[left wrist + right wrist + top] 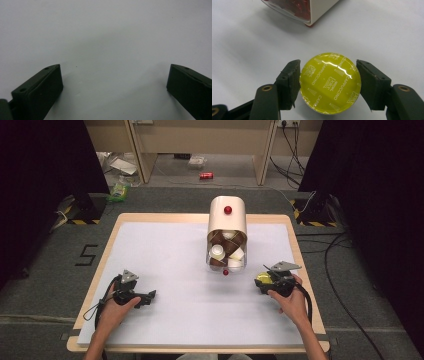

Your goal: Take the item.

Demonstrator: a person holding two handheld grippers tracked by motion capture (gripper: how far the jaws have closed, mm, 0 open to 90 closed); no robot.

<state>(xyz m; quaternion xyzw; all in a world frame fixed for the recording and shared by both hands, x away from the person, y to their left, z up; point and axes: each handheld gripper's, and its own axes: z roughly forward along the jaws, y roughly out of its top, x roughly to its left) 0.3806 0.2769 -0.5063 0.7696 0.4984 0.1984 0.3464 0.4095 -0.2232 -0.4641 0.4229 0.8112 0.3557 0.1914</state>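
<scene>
Right gripper [328, 86]: we see its fingers [289, 83] closed on the yellow capsule [330, 86], one each side of the rim, foil lid facing the camera; we judge a side pinch so the foil isn't crushed.
Capsule location: held low over the desk [165, 250], near its right edge, just right of the dispenser's mouth.
Dispenser [227, 220]: white capsule holder at desk centre, lying with its clear front toward us, brown and white capsules [225, 251] inside.
Left gripper [134, 295]: fingers [41, 93] spread apart, empty, low over bare desk, well apart from the dispenser; we take it as idle.
</scene>
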